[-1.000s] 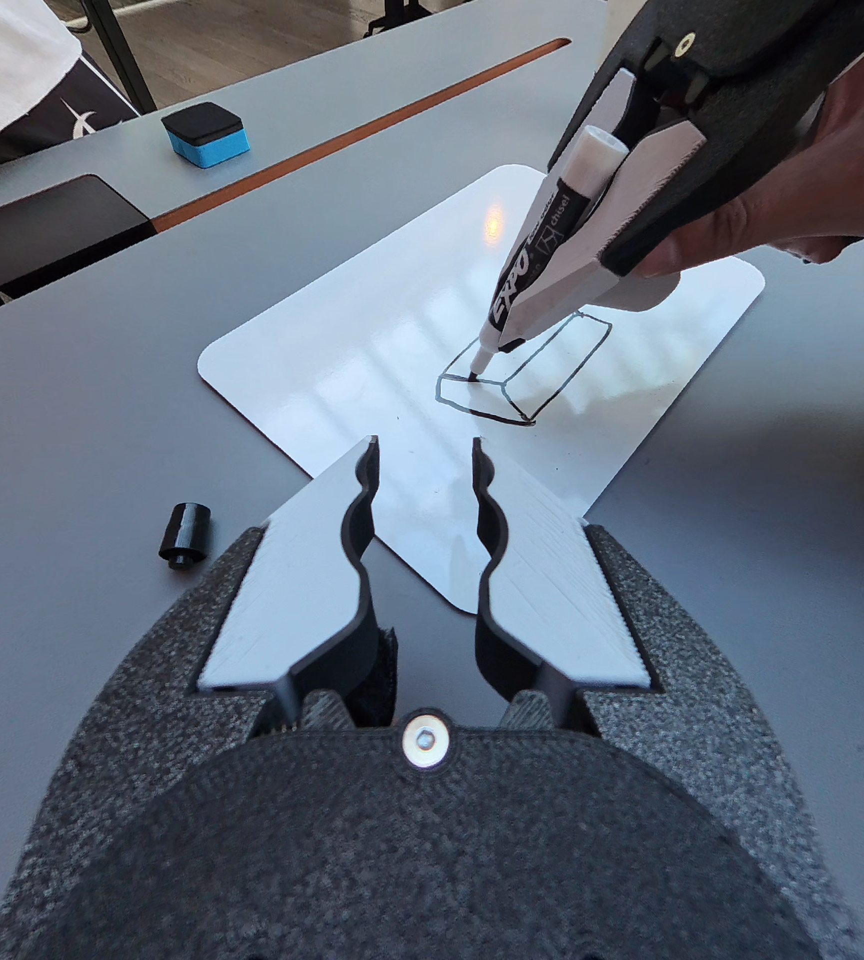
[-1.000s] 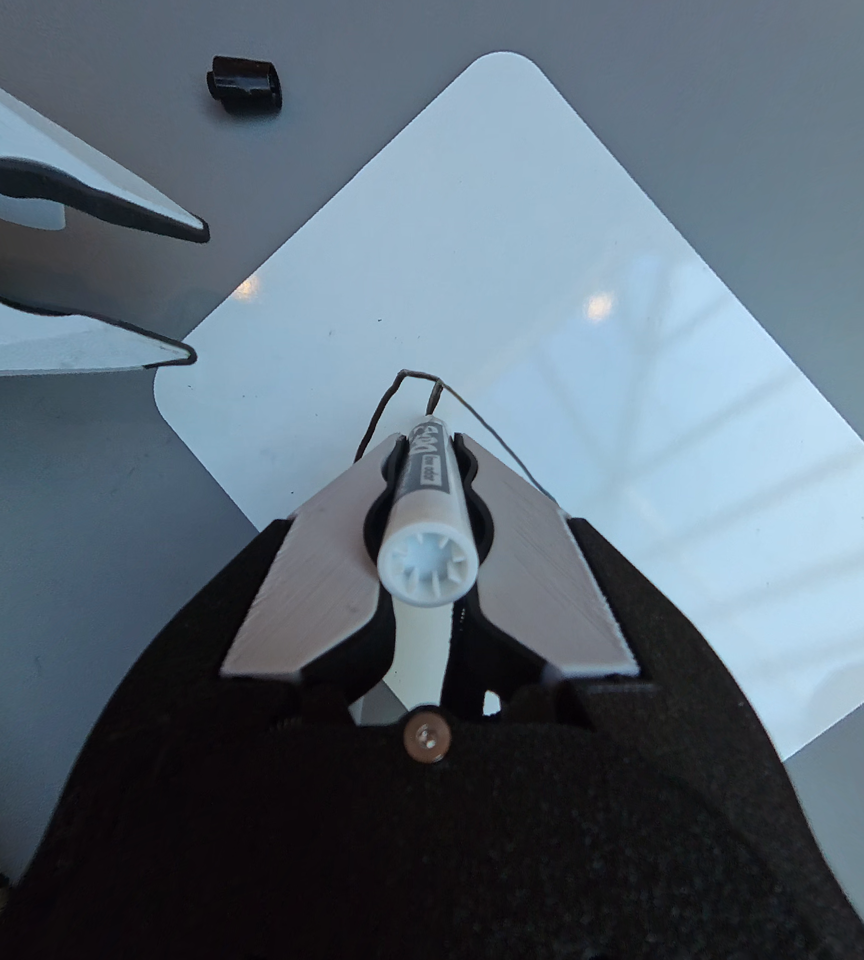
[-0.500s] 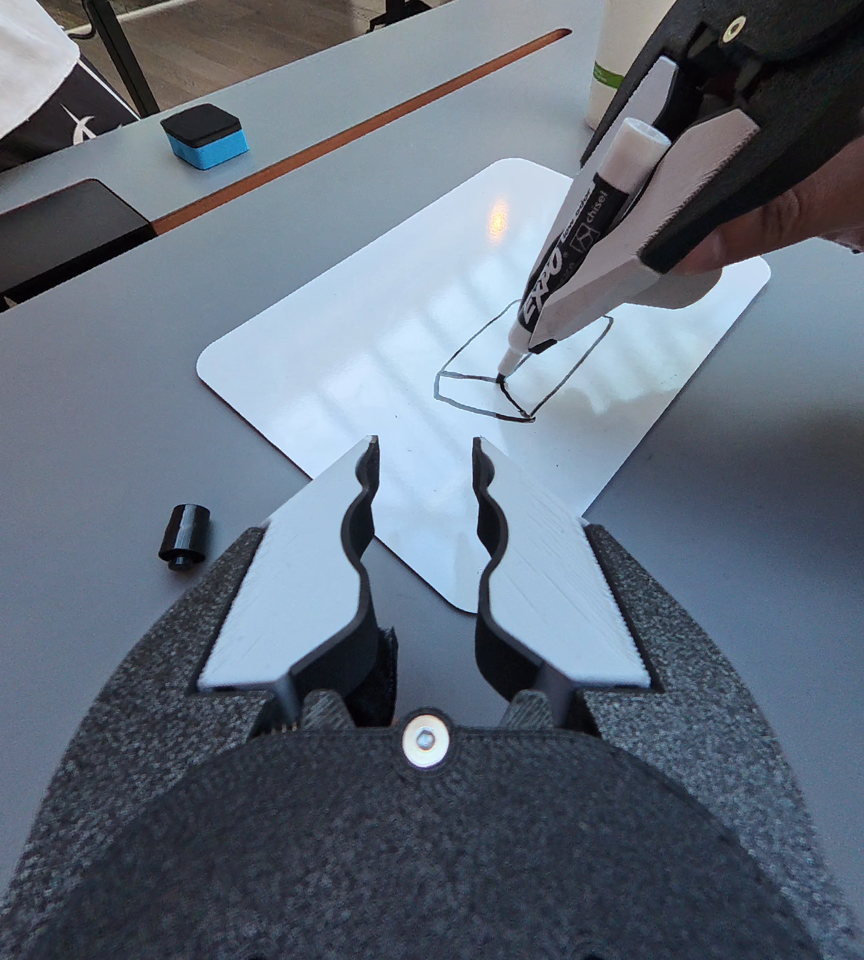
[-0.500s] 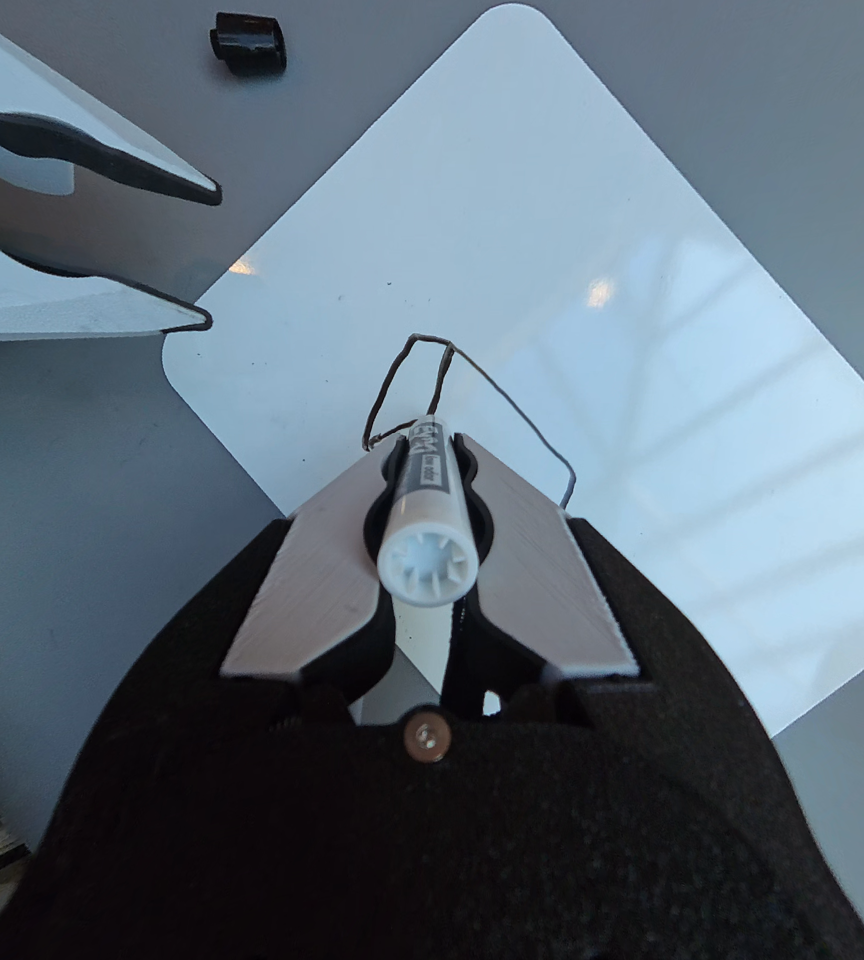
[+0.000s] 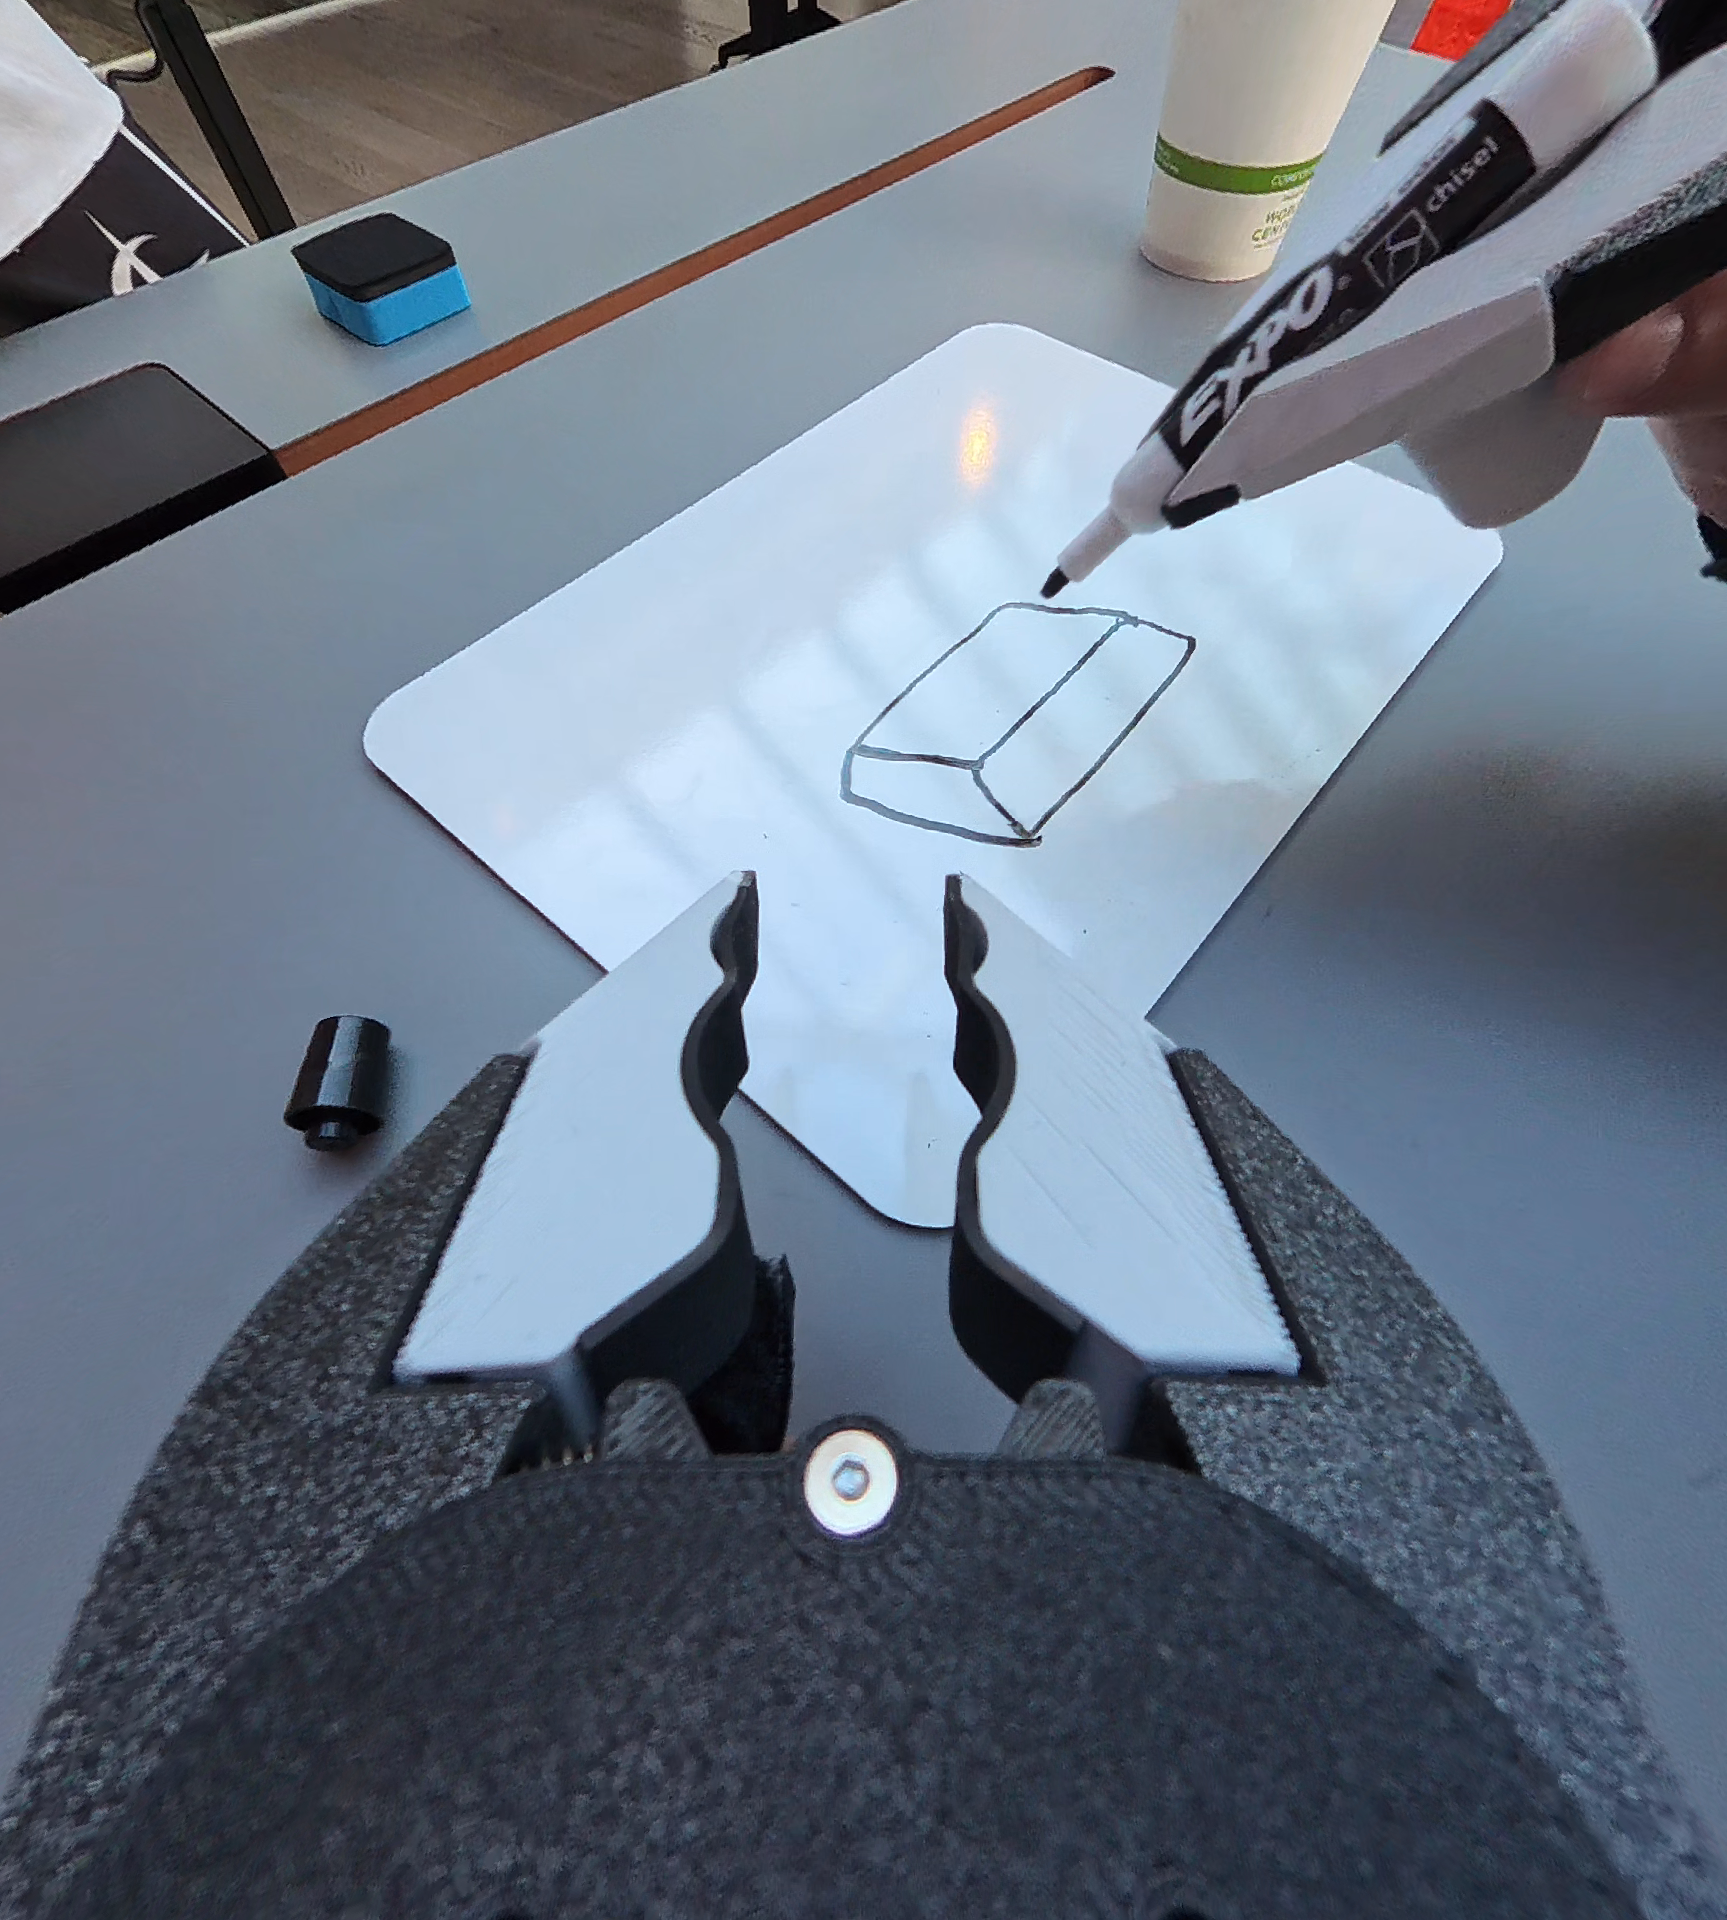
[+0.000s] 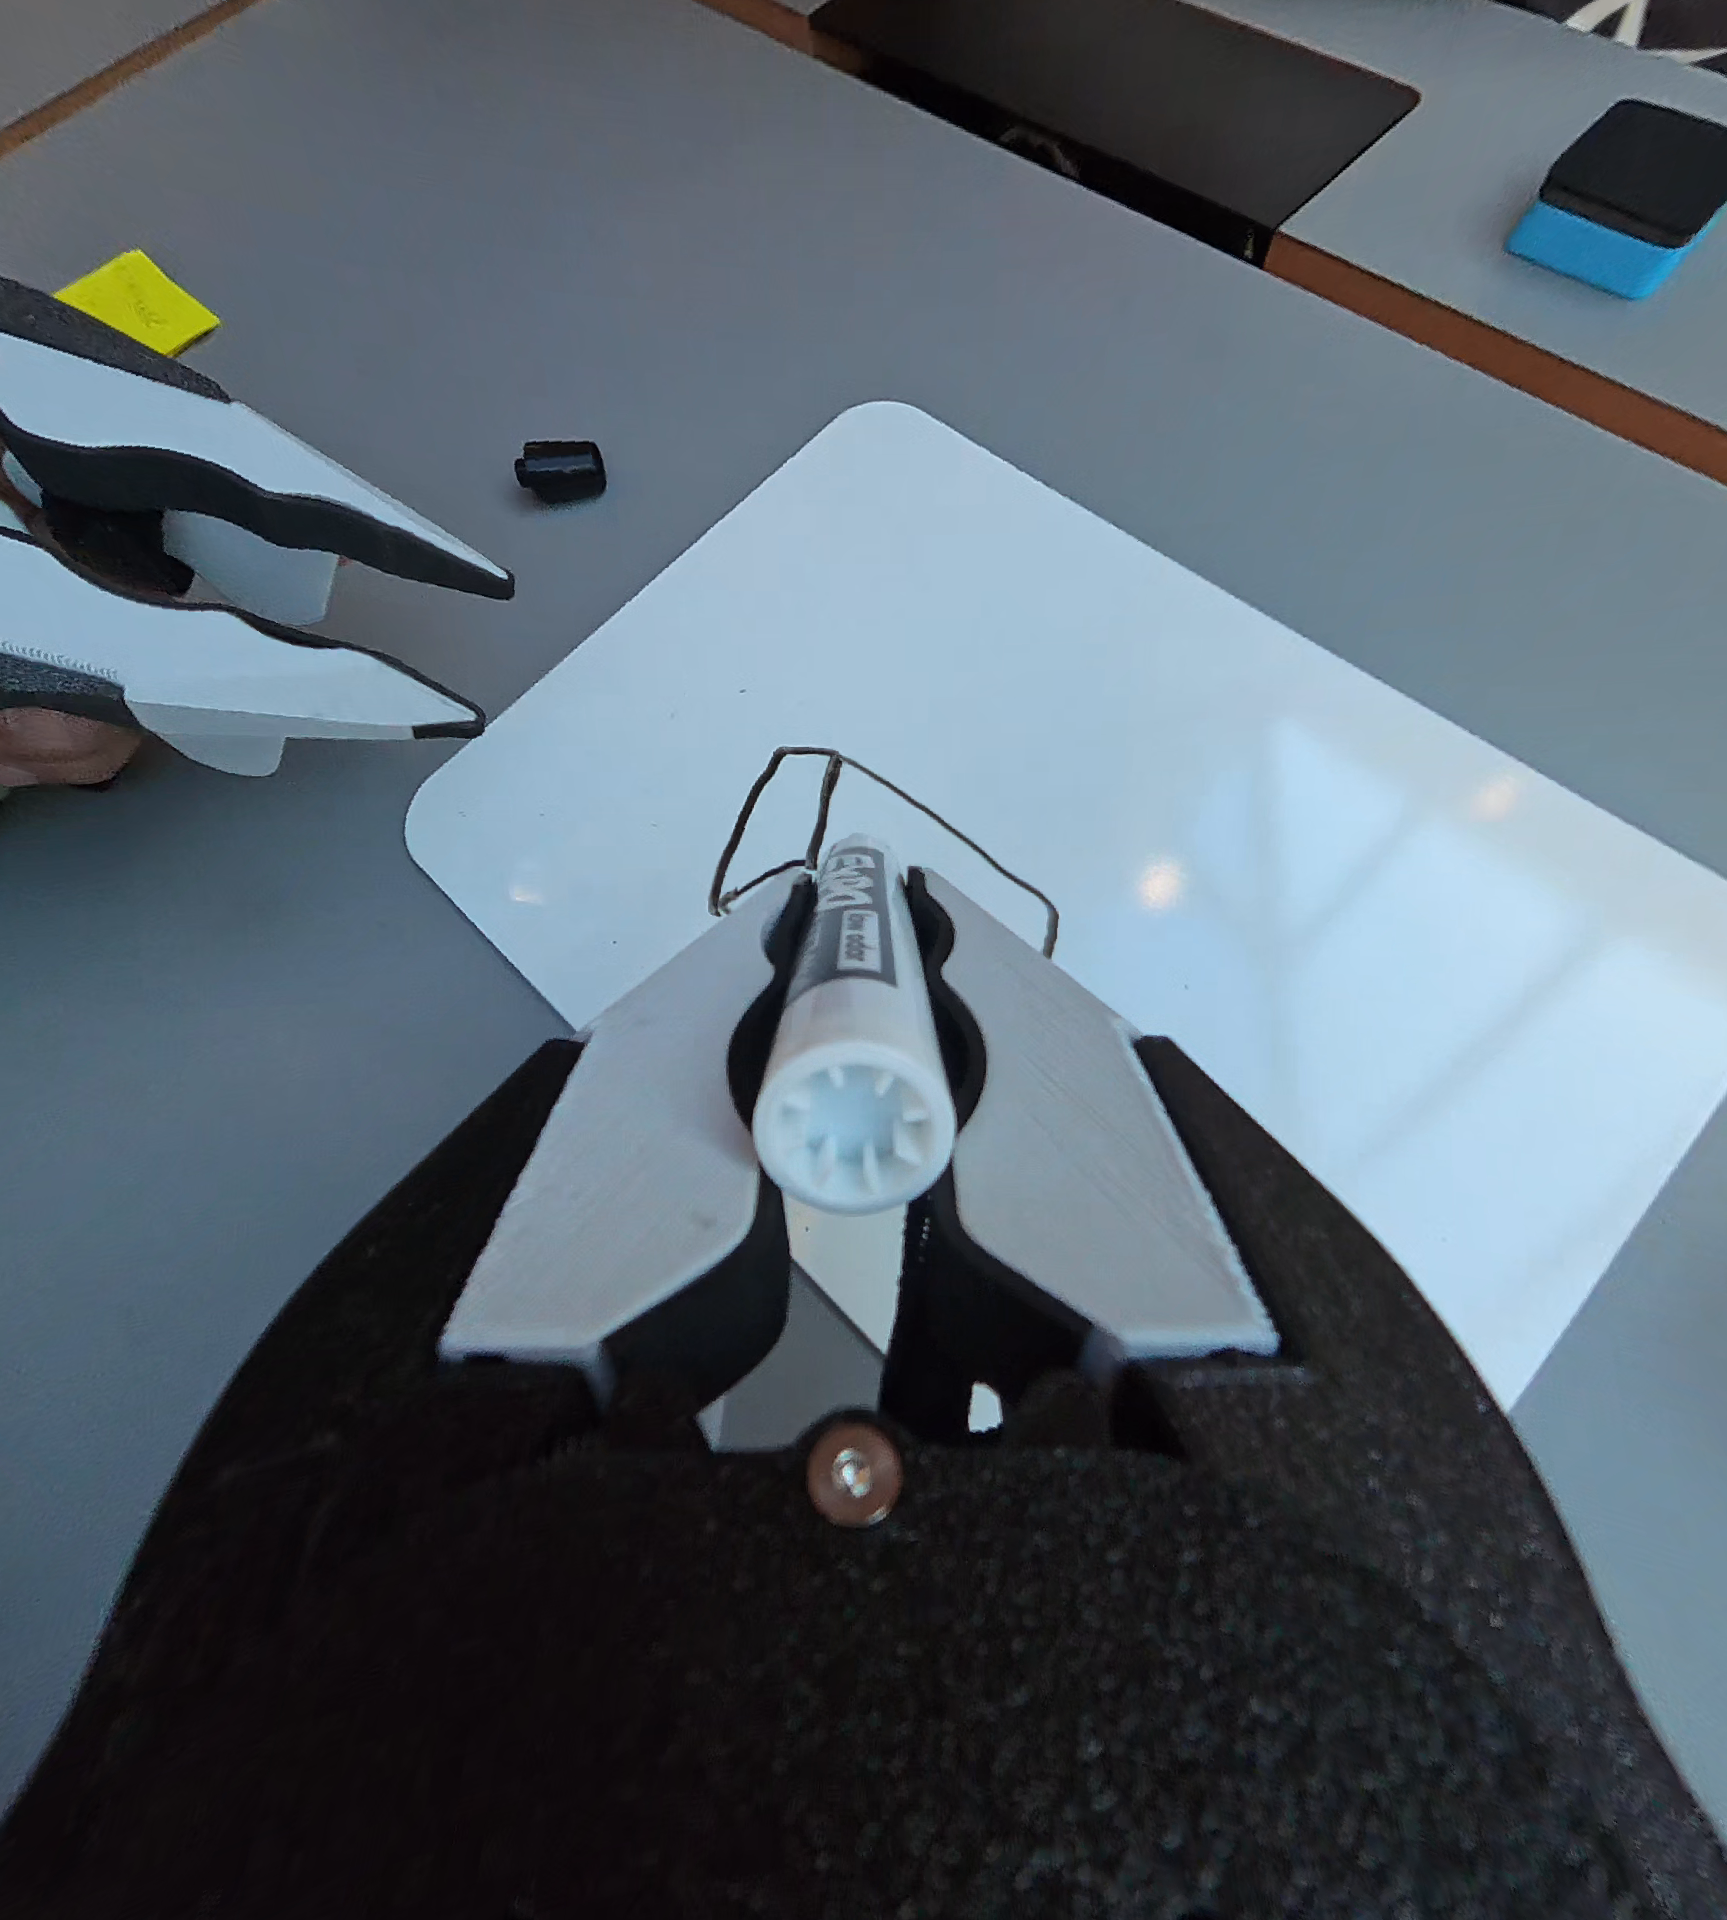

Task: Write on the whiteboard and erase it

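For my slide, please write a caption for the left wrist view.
Open left gripper faces a whiteboard; right gripper holds marker above it.

Bright daylight; window glare on glossy whiteboard; soft shadows right; sharp focus, wide-angle edge distortion.

The left claw gapes empty over the near corner of a white board on the grey desk — a black cap lies just left. Farther off, the right claw grips a marker, its tip just above a drawn box.
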A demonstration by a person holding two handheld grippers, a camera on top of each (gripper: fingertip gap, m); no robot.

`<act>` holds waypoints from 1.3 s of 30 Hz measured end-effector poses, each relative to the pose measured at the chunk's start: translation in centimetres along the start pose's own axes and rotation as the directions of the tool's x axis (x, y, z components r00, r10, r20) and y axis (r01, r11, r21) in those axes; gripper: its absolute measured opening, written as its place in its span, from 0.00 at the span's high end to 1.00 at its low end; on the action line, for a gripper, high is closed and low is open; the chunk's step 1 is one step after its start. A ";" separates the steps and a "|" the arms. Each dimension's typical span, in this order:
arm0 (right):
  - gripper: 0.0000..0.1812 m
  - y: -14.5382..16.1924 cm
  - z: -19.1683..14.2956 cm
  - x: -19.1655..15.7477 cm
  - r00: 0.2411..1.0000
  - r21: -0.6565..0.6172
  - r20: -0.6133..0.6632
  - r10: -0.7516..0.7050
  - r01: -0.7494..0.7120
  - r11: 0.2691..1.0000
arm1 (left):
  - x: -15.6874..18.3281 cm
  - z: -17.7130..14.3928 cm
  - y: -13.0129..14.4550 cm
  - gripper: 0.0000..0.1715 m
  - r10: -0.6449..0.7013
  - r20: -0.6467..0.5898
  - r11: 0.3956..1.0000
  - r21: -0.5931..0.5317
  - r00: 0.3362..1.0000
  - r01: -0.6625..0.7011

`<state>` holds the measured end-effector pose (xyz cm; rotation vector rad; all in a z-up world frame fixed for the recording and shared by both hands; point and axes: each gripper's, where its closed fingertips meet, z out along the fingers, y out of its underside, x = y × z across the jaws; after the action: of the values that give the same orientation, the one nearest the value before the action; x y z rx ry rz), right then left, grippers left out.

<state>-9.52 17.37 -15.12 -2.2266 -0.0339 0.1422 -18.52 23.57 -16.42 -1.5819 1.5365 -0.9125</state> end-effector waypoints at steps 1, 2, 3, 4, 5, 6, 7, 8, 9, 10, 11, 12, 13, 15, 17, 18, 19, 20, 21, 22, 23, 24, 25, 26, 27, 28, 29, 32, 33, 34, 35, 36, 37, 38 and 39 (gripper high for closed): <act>0.90 0.3 -0.5 0.1 1.000 0.023 -0.007 0.014 -0.013 1.000 | 0.1 0.0 0.0 0.79 0.003 0.000 1.000 -0.001 1.000 -0.003; 0.90 0.6 -1.0 0.3 1.000 0.046 -0.021 0.022 -0.021 0.999 | 0.1 0.0 0.0 0.79 0.007 0.001 1.000 -0.001 1.000 -0.007; 0.90 0.9 -1.5 0.5 0.999 0.067 -0.038 0.027 -0.025 0.997 | 0.1 0.0 0.0 0.79 0.012 0.004 1.000 -0.001 1.000 -0.012; 0.90 1.2 -1.9 0.7 0.998 0.082 -0.053 0.032 -0.028 0.996 | 0.1 0.0 0.1 0.79 0.016 0.005 1.000 -0.002 1.000 -0.016; 0.90 1.7 -2.2 0.8 0.998 0.084 -0.057 0.039 -0.034 0.996 | 0.0 0.0 0.1 0.79 0.017 0.007 1.000 -0.004 1.000 -0.017; 0.90 2.2 -2.3 0.9 0.997 0.076 -0.055 0.047 -0.042 0.996 | 0.0 0.0 0.1 0.79 0.016 0.006 1.000 -0.006 1.000 -0.016; 0.90 2.6 -2.4 1.1 0.997 0.070 -0.059 0.052 -0.048 0.996 | 0.0 0.0 0.2 0.79 0.015 0.005 1.000 -0.008 1.000 -0.015; 0.90 2.8 -2.6 1.2 0.997 0.075 -0.066 0.051 -0.046 0.996 | 0.0 -0.1 0.1 0.79 0.013 0.004 1.000 -0.008 1.000 -0.013; 0.90 2.9 -2.7 1.4 0.996 0.085 -0.071 0.049 -0.043 0.995 | 0.0 -0.1 0.1 0.79 0.012 0.003 1.000 -0.004 1.000 -0.012; 0.90 3.0 -2.8 1.5 0.996 0.096 -0.077 0.046 -0.039 0.995 | 0.1 -0.3 -0.1 0.79 0.013 0.002 1.000 0.000 1.000 -0.013; 0.90 3.1 -2.8 1.7 0.995 0.108 -0.085 0.043 -0.034 0.994 | 0.1 -0.4 -0.2 0.79 0.018 0.003 1.000 0.004 1.000 -0.018; 0.90 3.3 -2.8 1.8 0.995 0.116 -0.091 0.039 -0.028 0.993 | 0.2 -0.5 -0.3 0.79 0.025 0.005 1.000 0.007 1.000 -0.025; 0.90 3.4 -2.8 1.9 0.994 0.125 -0.100 0.034 -0.021 0.992 | 0.2 -0.5 -0.3 0.79 0.033 0.009 0.999 0.008 0.999 -0.033; 0.90 3.6 -2.8 2.0 0.992 0.147 -0.127 0.017 0.002 0.989 | 0.3 -0.6 -0.3 0.79 0.045 0.013 0.999 0.006 0.999 -0.045; 0.90 3.7 -2.9 2.0 0.990 0.156 -0.143 0.000 0.023 0.987 | 0.4 -0.5 -0.2 0.79 0.047 0.011 0.999 0.001 0.999 -0.047; 0.90 3.7 -2.8 1.9 0.990 0.152 -0.141 -0.005 0.027 0.988 | 0.4 -0.5 -0.1 0.79 0.047 0.011 0.999 -0.002 0.999 -0.047; 0.90 3.8 -2.7 2.0 0.990 0.145 -0.138 -0.006 0.026 0.989 | 0.4 -0.4 0.0 0.79 0.047 0.012 0.999 -0.005 0.999 -0.047; 0.90 3.9 -2.6 2.1 0.991 0.142 -0.137 -0.003 0.022 0.990 | 0.3 -0.3 0.1 0.79 0.044 0.011 0.999 -0.009 0.999 -0.044; 0.90 4.1 -2.4 2.1 0.992 0.135 -0.125 0.006 0.011 0.991 | 0.3 -0.3 0.2 0.79 0.039 0.009 0.999 -0.013 0.999 -0.039; 0.90 4.2 -2.3 2.1 0.994 0.128 -0.111 0.015 -0.001 0.992 | 0.2 -0.3 0.3 0.79 0.034 0.006 0.999 -0.016 0.999 -0.034; 0.90 4.3 -2.3 2.1 0.995 0.120 -0.101 0.022 -0.010 0.993 | 0.2 -0.3 0.3 0.79 0.029 0.003 0.999 -0.017 1.000 -0.029; 0.90 4.5 -2.3 2.0 0.996 0.104 -0.087 0.028 -0.019 0.994 | 0.2 -0.3 0.3 0.79 0.026 0.001 1.000 -0.017 1.000 -0.026; 0.90 4.8 -2.4 2.0 0.997 0.080 -0.078 0.029 -0.023 0.997 | 0.2 -0.3 0.3 0.79 0.026 0.000 1.000 -0.017 1.000 -0.026; 0.90 5.0 -2.5 2.1 0.997 0.053 -0.077 0.026 -0.022 0.998 | 0.2 -0.4 0.2 0.79 0.027 0.000 0.999 -0.017 1.000 -0.027; 0.90 5.2 -2.7 2.2 0.996 0.029 -0.082 0.018 -0.016 0.999 | 0.2 -0.4 0.2 0.79 0.027 -0.001 1.000 -0.016 1.000 -0.027; 0.90 5.6 -2.9 2.3 0.997 -0.005 -0.082 0.012 -0.012 1.000 | 0.2 -0.5 0.1 0.79 0.024 -0.005 1.000 -0.014 1.000 -0.024; 0.90 5.8 -3.0 2.5 0.997 -0.029 -0.083 0.005 -0.007 1.000 | 0.3 -0.6 0.0 0.79 0.021 -0.009 1.000 -0.012 1.000 -0.021; 0.90 5.7 -3.1 2.9 0.997 -0.044 -0.073 0.016 -0.019 0.999 | 0.2 -0.6 0.0 0.79 0.014 -0.014 1.000 -0.014 1.000 -0.014; 0.90 5.5 -3.1 3.0 0.997 -0.035 -0.072 0.018 -0.021 0.999 | 0.2 -0.6 0.1 0.79 0.012 -0.014 1.000 -0.017 1.000 -0.012; 0.90 5.4 -3.0 3.3 0.997 -0.028 -0.074 0.020 -0.022 0.999 | 0.1 -0.6 0.1 0.79 0.010 -0.015 1.000 -0.019 1.000 -0.010; 0.90 5.4 -2.8 3.5 0.997 -0.025 -0.073 0.023 -0.024 0.999 | 0.1 -0.6 0.2 0.79 0.007 -0.017 1.000 -0.020 1.000 -0.008; 0.90 5.5 -2.6 3.7 0.997 -0.032 -0.068 0.030 -0.032 0.999 | 0.1 -0.6 0.2 0.79 0.006 -0.016 1.000 -0.020 1.000 -0.006; 0.90 5.6 -2.4 3.9 0.997 -0.039 -0.065 0.035 -0.037 0.999 | -0.1 -0.6 0.2 0.79 0.007 -0.013 1.000 -0.022 1.000 -0.007; 0.90 5.6 -2.2 4.0 0.997 -0.042 -0.064 0.033 -0.036 0.998 | -0.2 -0.6 0.2 0.79 0.007 -0.010 1.000 -0.024 1.000 -0.007; 0.90 5.5 -2.1 4.1 0.998 -0.050 -0.061 0.027 -0.030 0.998 | -0.3 -0.6 0.3 0.79 0.005 -0.008 1.000 -0.026 1.000 -0.005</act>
<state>-5.40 12.68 -18.53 -2.2818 0.0282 0.0903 -19.19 23.81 -16.40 -1.5938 1.5637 -0.9000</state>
